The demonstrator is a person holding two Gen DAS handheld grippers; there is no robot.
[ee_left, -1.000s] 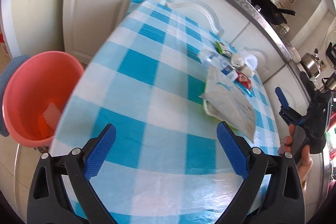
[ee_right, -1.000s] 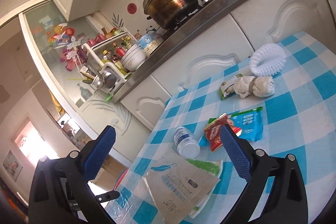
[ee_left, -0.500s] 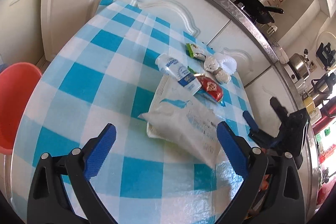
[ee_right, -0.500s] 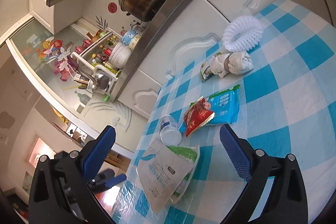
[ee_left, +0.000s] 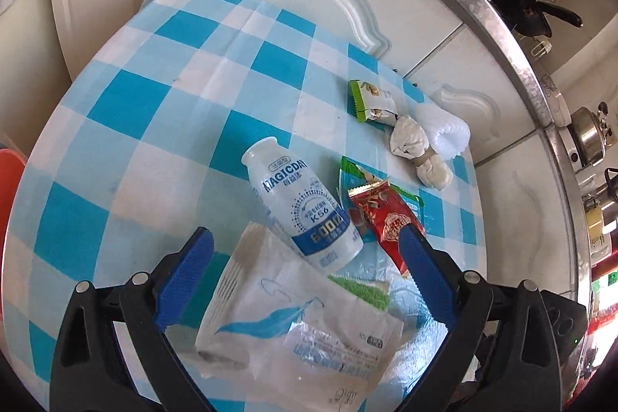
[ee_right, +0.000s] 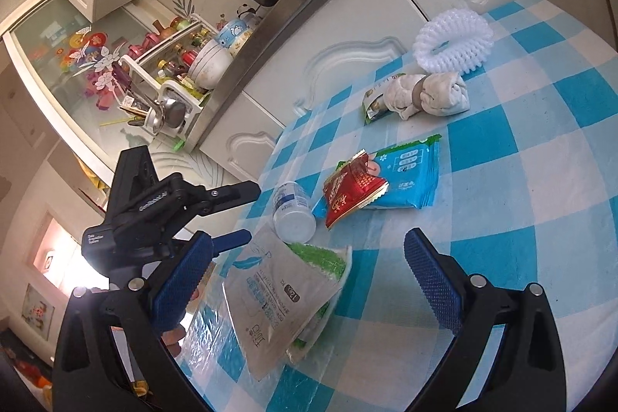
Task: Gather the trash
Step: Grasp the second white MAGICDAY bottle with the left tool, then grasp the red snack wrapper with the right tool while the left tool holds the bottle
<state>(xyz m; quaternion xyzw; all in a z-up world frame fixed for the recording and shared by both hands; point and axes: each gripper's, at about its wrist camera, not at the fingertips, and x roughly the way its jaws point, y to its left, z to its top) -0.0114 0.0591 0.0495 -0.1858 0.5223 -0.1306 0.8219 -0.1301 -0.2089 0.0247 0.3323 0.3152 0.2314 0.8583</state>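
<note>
Both claws hang spread wide over the checked tabletop (ee_left: pixel 127 111), holding nothing. The left claw (ee_left: pixel 305 278) brackets a white wipes packet (ee_left: pixel 293 315) near the tabletop's edge, with a white drink bottle (ee_left: pixel 301 207) lying on its side just beyond, touching a red snack wrapper (ee_left: pixel 382 219). The right claw (ee_right: pixel 305 280) hovers opposite; the packet seems to rest on something green.

Bright daylight, sharp focus, glare at lower corners, fisheye-bent edges.
</note>
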